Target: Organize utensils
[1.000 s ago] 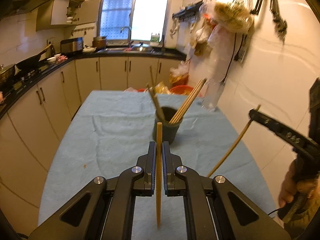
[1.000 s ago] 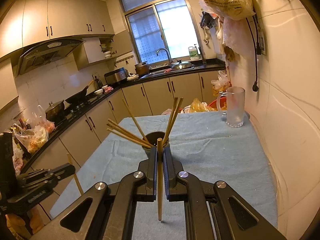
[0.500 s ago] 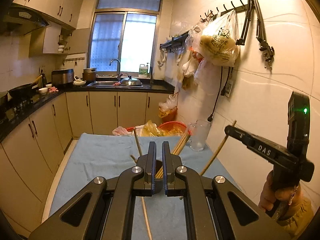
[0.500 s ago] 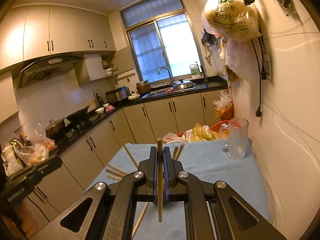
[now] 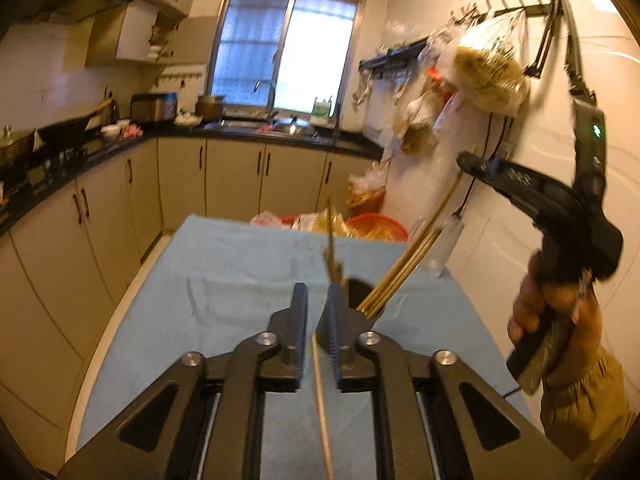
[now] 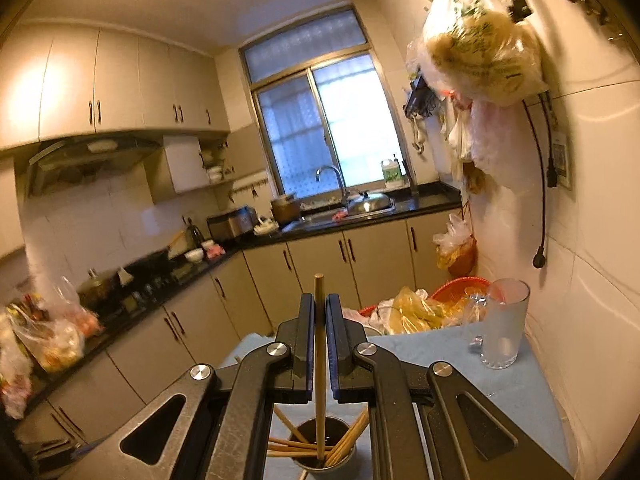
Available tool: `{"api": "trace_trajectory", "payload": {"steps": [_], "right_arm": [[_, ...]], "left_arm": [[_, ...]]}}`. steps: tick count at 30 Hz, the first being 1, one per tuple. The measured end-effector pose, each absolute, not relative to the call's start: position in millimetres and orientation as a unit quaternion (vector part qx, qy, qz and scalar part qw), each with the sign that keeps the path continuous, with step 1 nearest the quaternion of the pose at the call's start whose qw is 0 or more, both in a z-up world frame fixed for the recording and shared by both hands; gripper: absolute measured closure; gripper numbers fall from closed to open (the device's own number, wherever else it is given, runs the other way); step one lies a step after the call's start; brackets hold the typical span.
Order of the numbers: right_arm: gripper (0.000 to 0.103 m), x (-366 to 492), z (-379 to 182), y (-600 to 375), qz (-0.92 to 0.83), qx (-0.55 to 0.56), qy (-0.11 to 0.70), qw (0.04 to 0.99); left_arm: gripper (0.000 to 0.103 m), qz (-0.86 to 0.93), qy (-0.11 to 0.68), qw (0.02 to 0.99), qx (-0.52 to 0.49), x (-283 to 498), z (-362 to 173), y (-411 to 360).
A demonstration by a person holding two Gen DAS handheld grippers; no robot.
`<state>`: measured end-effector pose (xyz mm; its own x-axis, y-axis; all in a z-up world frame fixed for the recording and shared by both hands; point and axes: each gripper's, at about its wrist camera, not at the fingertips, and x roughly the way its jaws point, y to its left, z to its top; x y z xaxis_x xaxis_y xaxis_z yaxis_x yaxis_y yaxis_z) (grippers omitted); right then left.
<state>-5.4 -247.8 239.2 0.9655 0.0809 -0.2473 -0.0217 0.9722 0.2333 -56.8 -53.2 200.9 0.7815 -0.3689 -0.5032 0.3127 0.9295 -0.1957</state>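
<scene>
A dark cup point(image 6: 325, 451) holding several wooden chopsticks point(image 6: 349, 440) stands on the blue-covered table point(image 5: 224, 272). My right gripper point(image 6: 319, 332) is shut on a chopstick point(image 6: 319, 368), held upright with its lower end inside the cup. In the left wrist view the right gripper point(image 5: 464, 159) is at the right, its chopstick point(image 5: 436, 208) slanting down to the cup point(image 5: 360, 296). My left gripper point(image 5: 318, 320) is slightly open just before the cup. A loose chopstick point(image 5: 322, 408) lies between and below its jaws, not clamped.
A clear glass mug point(image 6: 502, 324) stands at the table's far right by the wall. A red basin with plastic bags point(image 6: 432, 304) sits beyond the table's far edge. Bags hang on the wall hooks point(image 6: 480, 40). Cabinets and counter point(image 5: 120, 184) run along the left.
My left gripper has opened and let go of its chopstick, which now hangs loose below the jaws. My right gripper has moved over the cup and lowered its chopstick's end into it.
</scene>
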Motion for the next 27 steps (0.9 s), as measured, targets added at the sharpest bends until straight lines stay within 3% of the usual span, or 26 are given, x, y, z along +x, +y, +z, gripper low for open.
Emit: {"api": "trace_trajectory", "payload": {"steps": [2, 13, 14, 16, 18, 23, 27], "right_arm": [[0.097, 6.7, 229.3, -245.2, 0.023, 0.111, 0.143, 0.983], [0.095, 36.2, 195.8, -248.0, 0.029, 0.119, 0.203, 0.971], [0.093, 37.5, 195.8, -247.7, 0.030, 0.119, 0.204, 0.971], [0.079, 36.2, 195.8, -248.1, 0.030, 0.119, 0.202, 0.972], [0.073, 33.1, 196.6, -248.7, 0.029, 0.119, 0.198, 0.972], [0.069, 19.3, 201.5, -249.5, 0.034, 0.119, 0.198, 0.972], [0.057, -1.6, 202.5, -246.6, 0.038, 0.109, 0.203, 0.972]], "left_arm": [[0.076, -0.178, 0.293, 0.938, -0.051, -55.2, 183.4, -52.0], [0.075, -0.165, 0.378, 0.910, -0.049, -44.7, 104.9, -53.1], [0.073, -0.163, 0.380, 0.909, -0.048, -44.8, 102.2, -53.6], [0.071, -0.160, 0.383, 0.908, -0.045, -46.0, 98.4, -56.1], [0.070, -0.159, 0.388, 0.907, -0.041, -47.8, 95.1, -57.8], [0.070, -0.151, 0.400, 0.903, -0.037, -49.3, 88.8, -58.7], [0.069, -0.144, 0.408, 0.901, -0.036, -54.9, 83.4, -58.3]]}}
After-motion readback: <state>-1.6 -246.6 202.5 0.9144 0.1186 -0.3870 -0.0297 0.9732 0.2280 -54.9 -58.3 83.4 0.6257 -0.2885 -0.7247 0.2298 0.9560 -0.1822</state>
